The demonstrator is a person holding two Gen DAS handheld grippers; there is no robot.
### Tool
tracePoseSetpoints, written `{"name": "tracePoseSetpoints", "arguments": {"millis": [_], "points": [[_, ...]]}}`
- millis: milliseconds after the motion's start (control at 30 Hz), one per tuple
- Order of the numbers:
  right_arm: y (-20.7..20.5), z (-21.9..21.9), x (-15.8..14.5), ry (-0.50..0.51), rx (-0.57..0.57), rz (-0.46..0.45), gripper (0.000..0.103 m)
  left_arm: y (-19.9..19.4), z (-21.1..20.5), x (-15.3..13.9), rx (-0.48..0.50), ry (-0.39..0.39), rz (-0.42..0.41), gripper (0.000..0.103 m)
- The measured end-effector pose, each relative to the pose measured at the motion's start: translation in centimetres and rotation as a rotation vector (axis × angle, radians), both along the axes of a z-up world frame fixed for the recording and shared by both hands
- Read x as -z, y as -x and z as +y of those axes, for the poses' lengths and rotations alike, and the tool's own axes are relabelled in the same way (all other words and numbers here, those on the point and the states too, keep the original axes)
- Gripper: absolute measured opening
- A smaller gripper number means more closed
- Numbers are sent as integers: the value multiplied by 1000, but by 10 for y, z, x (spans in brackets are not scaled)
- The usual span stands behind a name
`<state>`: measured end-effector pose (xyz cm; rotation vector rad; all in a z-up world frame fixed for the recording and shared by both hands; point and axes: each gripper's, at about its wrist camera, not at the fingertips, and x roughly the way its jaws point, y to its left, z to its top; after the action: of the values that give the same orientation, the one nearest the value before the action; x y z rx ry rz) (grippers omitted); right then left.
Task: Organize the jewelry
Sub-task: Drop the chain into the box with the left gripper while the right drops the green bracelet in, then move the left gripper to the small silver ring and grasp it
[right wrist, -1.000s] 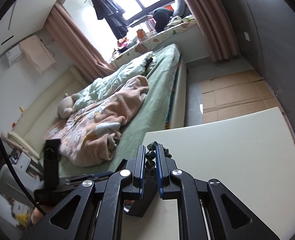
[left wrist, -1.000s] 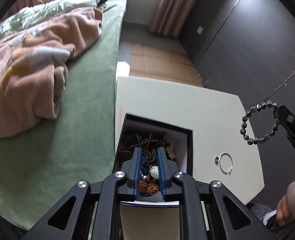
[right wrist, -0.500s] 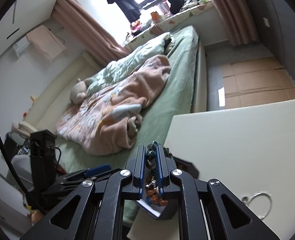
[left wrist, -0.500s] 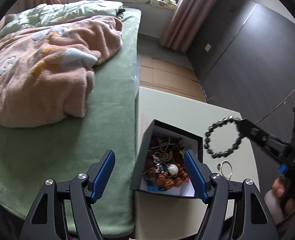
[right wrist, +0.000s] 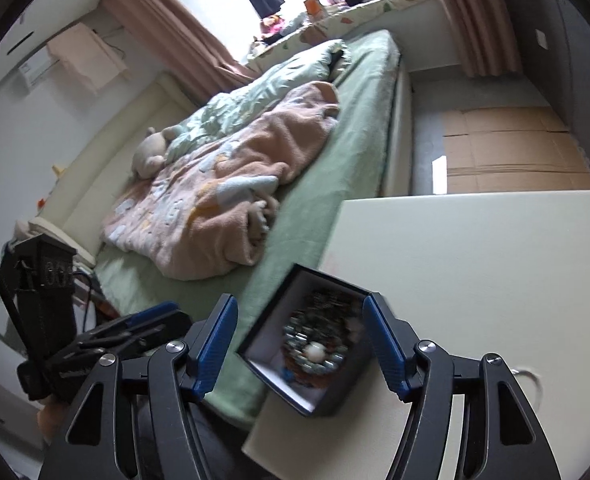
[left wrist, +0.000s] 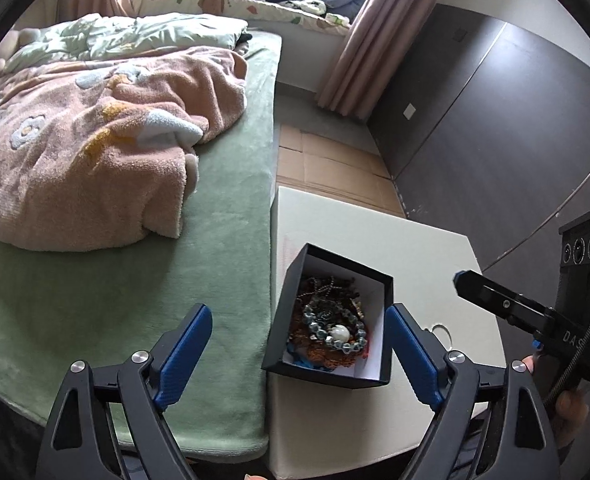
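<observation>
My left tongs (left wrist: 297, 340) are spread wide with nothing pinched; their jaws have just been opening, and the blue pads (left wrist: 183, 354) hang on either side of the black jewelry box (left wrist: 295, 308) without touching it. My right tongs (right wrist: 301, 344) are likewise released, having just sprung apart, and the box (right wrist: 337, 402) sits in the gap between the pads, clear of both.

Just ahead of the left tongs the box stands on the near corner of the white table (left wrist: 335, 216), lined in white and heaped with tangled chains. On top lies a bracelet of blue-grey beads (left wrist: 331, 330) ringing a white pearl-like bead (left wrist: 341, 334). From the right tongs that same heap (right wrist: 315, 344) is smeared by blur, and only the pale bead reads clearly.

The left view alone shows my right gripper's black finger (left wrist: 495, 300) reaching in from the right of the box, with the letters "DAS" partly legible on its body, and a sliver of a thin ring (left wrist: 441, 330) on the table beyond my right pad. The right view catches a curve of that ring (right wrist: 531, 378) at its lower right, and alone shows my left gripper (right wrist: 135, 330) low on the left.

Beyond the table's left edge lies the green bed (left wrist: 223, 240) with a pink fleece blanket (left wrist: 95, 160); flattened cardboard (right wrist: 511, 148) covers the floor farther ahead.
</observation>
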<state>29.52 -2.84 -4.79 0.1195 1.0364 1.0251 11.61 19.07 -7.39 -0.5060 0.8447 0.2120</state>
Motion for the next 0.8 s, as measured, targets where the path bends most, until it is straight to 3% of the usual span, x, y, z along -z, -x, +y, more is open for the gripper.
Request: {"name": "tracePoseSetpoints", "arguments": {"millis": [367, 800], "points": [[-15, -65, 6, 79, 35, 44, 66, -11, -35, -7, 41, -18, -23, 89], [-24, -125, 14, 123, 97, 84, 66, -38, -96, -9, 179, -83, -17, 89]]}}
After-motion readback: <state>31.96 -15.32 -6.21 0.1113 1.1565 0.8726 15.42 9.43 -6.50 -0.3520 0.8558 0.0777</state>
